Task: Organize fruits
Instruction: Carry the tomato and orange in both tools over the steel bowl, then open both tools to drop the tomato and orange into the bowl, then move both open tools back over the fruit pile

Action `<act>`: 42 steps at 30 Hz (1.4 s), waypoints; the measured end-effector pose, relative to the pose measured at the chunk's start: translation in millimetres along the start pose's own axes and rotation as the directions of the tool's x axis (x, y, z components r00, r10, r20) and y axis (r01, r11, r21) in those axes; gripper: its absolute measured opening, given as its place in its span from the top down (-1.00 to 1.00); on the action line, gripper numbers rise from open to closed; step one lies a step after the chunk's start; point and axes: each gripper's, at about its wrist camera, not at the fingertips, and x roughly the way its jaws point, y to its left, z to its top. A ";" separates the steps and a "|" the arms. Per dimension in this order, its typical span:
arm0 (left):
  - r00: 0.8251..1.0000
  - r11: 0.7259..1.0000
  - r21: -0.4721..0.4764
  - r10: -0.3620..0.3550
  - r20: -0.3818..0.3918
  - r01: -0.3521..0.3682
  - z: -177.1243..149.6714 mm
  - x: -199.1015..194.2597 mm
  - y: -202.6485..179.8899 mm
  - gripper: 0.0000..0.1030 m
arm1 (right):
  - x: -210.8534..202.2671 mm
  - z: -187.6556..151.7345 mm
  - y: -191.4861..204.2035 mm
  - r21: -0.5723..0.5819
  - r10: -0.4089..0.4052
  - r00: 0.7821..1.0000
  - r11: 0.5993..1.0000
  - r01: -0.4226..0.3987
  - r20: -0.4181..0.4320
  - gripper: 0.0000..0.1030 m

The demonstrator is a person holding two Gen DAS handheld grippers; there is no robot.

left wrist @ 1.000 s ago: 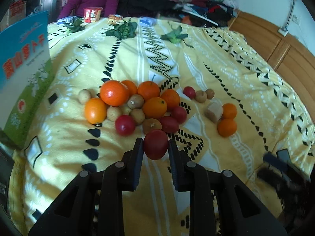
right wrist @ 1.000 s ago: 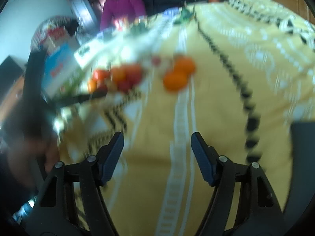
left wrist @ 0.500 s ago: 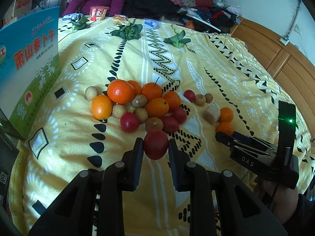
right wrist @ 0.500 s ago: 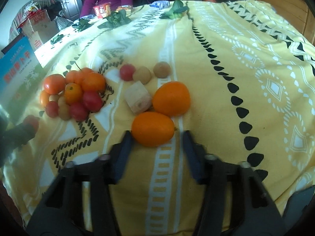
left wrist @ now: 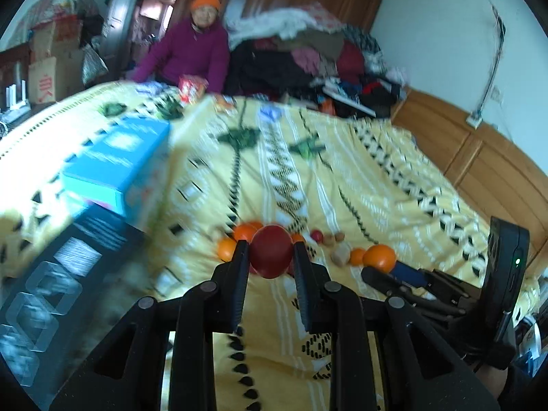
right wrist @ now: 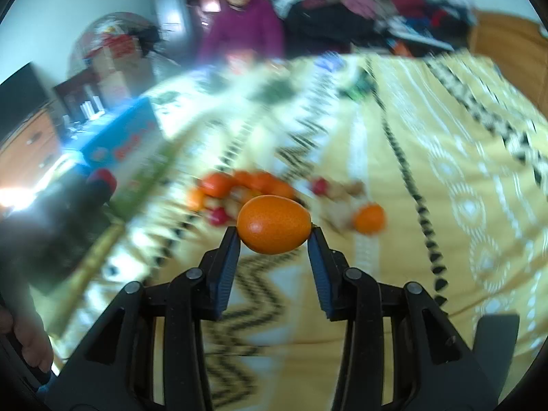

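Observation:
My left gripper (left wrist: 270, 257) is shut on a dark red apple (left wrist: 271, 251) and holds it above the yellow patterned bedspread (left wrist: 342, 185). My right gripper (right wrist: 274, 239) is shut on an orange (right wrist: 274, 224), also lifted; in the left wrist view that orange (left wrist: 379, 257) shows at the right gripper's tip. A pile of oranges and red fruits (right wrist: 239, 185) lies on the bedspread beyond both grippers. One orange (right wrist: 369, 218) and a pale cube (left wrist: 340, 255) lie to the pile's right.
A blue carton (left wrist: 120, 161) and a black box (left wrist: 51, 274) stand on the left. A person in purple (left wrist: 191, 54) sits at the far end by piled clothes (left wrist: 308, 58). A wooden bed frame (left wrist: 479, 157) runs along the right.
My right gripper closed on the nearest orange and lifted it off the bedspread. Both grippers rose and pulled back from the fruit pile; the left still holds the red apple.

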 end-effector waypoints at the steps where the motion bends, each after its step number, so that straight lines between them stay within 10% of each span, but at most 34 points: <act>1: 0.999 1.000 -0.009 0.020 0.027 -0.020 5.5 -17.0 9.3 0.51 | -4.3 6.8 15.8 -0.020 0.023 1.000 1.000 -0.023 0.010 0.20; 9: 0.936 0.946 -0.152 0.310 0.168 -0.286 20.6 -154.1 138.9 0.51 | -28.9 46.7 168.3 -0.200 0.252 0.966 0.951 -0.237 0.051 0.20; 18: 0.841 0.787 -0.363 0.540 0.013 -0.499 -19.1 -211.0 291.5 0.51 | 0.9 45.3 345.0 -0.308 0.476 0.872 0.817 -0.488 -0.119 0.20; 24: 0.837 0.751 -0.402 0.542 -0.078 -0.524 -50.4 -209.2 324.6 0.51 | 42.5 15.9 410.4 -0.338 0.478 0.834 0.764 -0.549 -0.276 0.19; 33: 0.847 0.759 -0.400 0.521 -0.103 -0.515 -59.9 -207.8 340.7 0.51 | 76.7 3.1 421.6 -0.319 0.422 0.836 0.786 -0.530 -0.350 0.17; 37: 0.840 0.754 -0.398 0.534 -0.092 -0.523 -56.5 -207.8 337.8 -0.18 | 78.0 2.0 427.9 -0.335 0.405 0.841 0.785 -0.521 -0.357 0.17; 42: 0.840 0.756 -0.401 0.538 -0.069 -0.517 -52.2 -213.4 336.3 -0.36 | 66.7 6.7 428.5 -0.360 0.396 0.861 0.790 -0.496 -0.319 -0.16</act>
